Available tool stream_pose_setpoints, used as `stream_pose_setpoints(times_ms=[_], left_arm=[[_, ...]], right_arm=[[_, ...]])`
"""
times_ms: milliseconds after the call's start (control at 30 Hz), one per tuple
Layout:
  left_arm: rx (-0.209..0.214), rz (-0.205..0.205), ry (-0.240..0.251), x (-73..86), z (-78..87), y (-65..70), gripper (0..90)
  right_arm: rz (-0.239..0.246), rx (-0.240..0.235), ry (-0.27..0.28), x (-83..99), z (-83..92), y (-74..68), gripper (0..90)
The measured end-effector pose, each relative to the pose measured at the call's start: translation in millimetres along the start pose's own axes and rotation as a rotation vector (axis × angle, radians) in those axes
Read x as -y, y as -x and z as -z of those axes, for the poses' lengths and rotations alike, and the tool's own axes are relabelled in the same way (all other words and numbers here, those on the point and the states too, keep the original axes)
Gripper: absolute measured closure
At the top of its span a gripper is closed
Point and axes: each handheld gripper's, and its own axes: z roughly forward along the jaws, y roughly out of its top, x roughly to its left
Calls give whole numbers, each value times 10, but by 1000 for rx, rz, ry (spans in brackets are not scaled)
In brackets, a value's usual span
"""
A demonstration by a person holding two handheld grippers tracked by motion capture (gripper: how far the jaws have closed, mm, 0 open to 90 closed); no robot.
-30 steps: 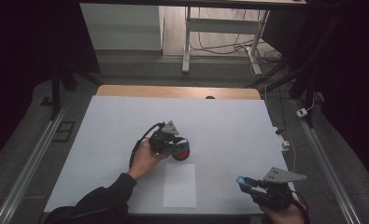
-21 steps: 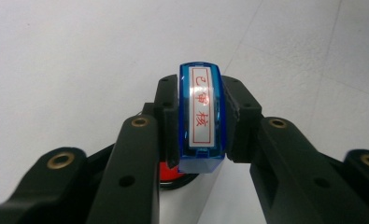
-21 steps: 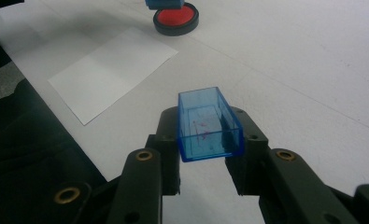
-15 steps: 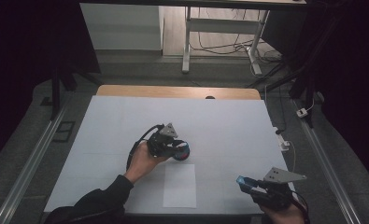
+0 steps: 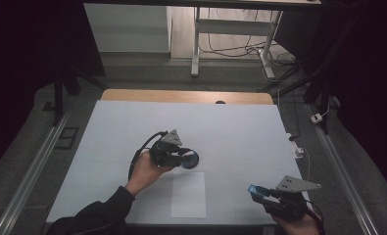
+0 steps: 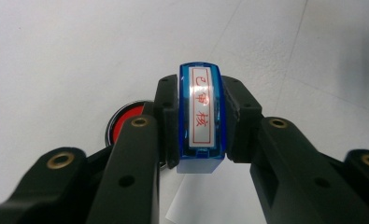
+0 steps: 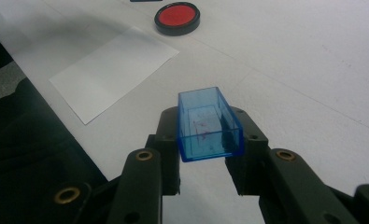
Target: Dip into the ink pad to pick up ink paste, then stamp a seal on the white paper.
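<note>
The left gripper hangs over the middle of the counter, and its 2 jaws are clamped on a blue stamp. In the left gripper view the stamp stands upright between the 2 jaw tips, one pad pressed on each of its side faces, and its white label with red characters faces the camera. Just below and to the left of those jaws lies a round ink pad, red inside a black rim, partly hidden by the left jaw; whether the stamp touches it I cannot tell. Beneath the jaws, toward the bottom of that view, a corner of a white sheet of paper shows.

The right gripper sits near the front edge of the counter, well apart from the left one. Its 2 jaws are clamped on a clear blue stamp cap, an open-sided box held between the jaw tips with its hollow facing the camera and faint red marks inside. Ahead of these jaws and to their left lies the paper, flat on the counter, and beyond it, farther ahead, the ink pad.

In the high view the paper lies between the 2 grippers, just in front of the left one.
</note>
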Motion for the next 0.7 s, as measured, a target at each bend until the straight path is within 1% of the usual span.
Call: stream_pose_setpoints(times_ms=[433,700], left_arm=[[25,-21,10,1,116,131,703],[38,-24,17,25,161,207,703]], right_arm=[[0,0,0,0,1,-1,679],[0,0,1,0,2,-1,678]])
